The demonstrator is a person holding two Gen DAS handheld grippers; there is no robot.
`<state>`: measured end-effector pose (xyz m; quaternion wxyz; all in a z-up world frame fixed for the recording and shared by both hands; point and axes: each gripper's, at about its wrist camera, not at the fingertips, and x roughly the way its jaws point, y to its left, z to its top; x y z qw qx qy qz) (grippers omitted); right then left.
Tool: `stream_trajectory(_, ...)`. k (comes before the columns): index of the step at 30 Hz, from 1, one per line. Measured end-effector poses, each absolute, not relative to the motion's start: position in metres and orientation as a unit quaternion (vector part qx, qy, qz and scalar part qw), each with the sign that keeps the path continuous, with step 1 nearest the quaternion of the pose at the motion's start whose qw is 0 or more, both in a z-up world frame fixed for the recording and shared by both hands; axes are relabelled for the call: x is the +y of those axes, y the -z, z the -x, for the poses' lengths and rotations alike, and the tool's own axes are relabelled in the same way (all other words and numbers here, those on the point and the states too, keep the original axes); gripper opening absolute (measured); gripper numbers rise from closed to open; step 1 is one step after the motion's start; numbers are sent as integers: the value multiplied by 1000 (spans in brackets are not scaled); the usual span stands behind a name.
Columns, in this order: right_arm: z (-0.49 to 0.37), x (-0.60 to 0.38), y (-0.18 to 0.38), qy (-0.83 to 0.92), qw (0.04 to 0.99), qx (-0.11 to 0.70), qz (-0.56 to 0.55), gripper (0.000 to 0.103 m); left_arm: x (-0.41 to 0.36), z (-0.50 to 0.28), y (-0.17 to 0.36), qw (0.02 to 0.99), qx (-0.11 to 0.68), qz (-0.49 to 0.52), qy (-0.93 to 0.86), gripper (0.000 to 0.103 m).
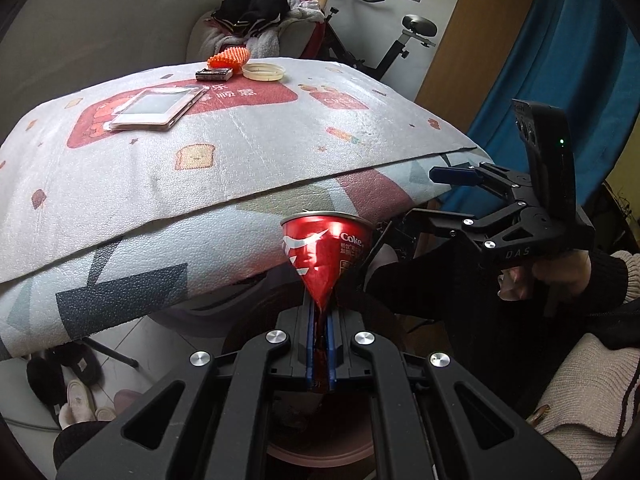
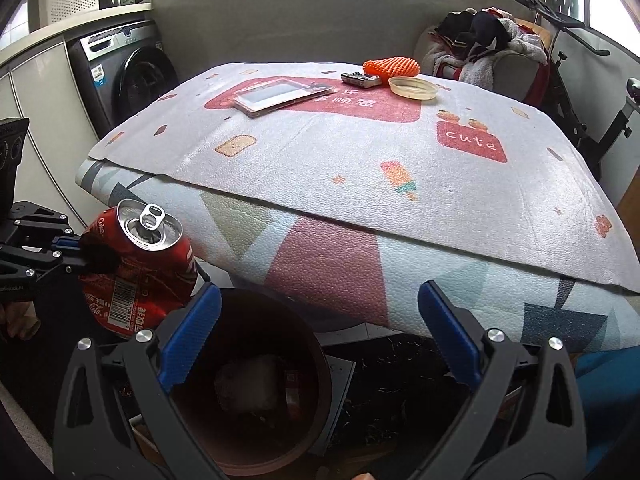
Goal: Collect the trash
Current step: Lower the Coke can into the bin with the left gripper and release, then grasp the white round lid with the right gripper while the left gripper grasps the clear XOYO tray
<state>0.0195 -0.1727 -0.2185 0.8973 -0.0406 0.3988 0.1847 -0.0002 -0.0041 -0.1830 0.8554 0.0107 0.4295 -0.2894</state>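
Observation:
A crushed red Coke can (image 1: 324,252) is pinched flat at its lower end by my left gripper (image 1: 320,316), which is shut on it. The can hangs just off the table's front edge, above a dark brown round bin (image 1: 320,454). In the right wrist view the can (image 2: 140,268) shows its silver top and pull tab at the left, with the left gripper (image 2: 74,250) gripping it. My right gripper (image 2: 320,324) stands wide open with nothing between its blue pads (image 2: 192,332), over the bin (image 2: 316,364), which holds crumpled trash. From the left wrist view the right gripper (image 1: 436,198) is to the right of the can.
The table (image 2: 360,152) has a patterned foam cover and carries a cased tablet (image 2: 276,94), a small dark box (image 2: 360,79), an orange net (image 2: 392,66) and a round lid (image 2: 414,87). A washing machine (image 2: 128,76), a clothes-heaped chair (image 2: 480,48) and slippers (image 1: 68,384) surround it.

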Motion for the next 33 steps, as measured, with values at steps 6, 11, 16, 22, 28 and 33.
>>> stream_trajectory(6,-21,-177,218,-177,899,399,31,97,-3,-2,186,854,436,-9,283,5)
stream_trajectory(11,-22,-180,218,-174,899,400,25,97,-5,-2,185,854,437,-12,281,6)
stream_trajectory(16,-21,-180,218,-174,899,401,27,97,3,-1,179,867,420,2,267,66)
stream_trajectory(22,-22,-178,219,-172,899,402,30,97,18,-4,174,885,409,24,222,87)
stream_trajectory(28,-22,-178,219,-172,899,401,31,97,26,-7,171,894,403,34,192,92)
stream_trajectory(33,-22,-178,219,-172,899,401,31,97,31,-8,170,898,399,41,180,92)
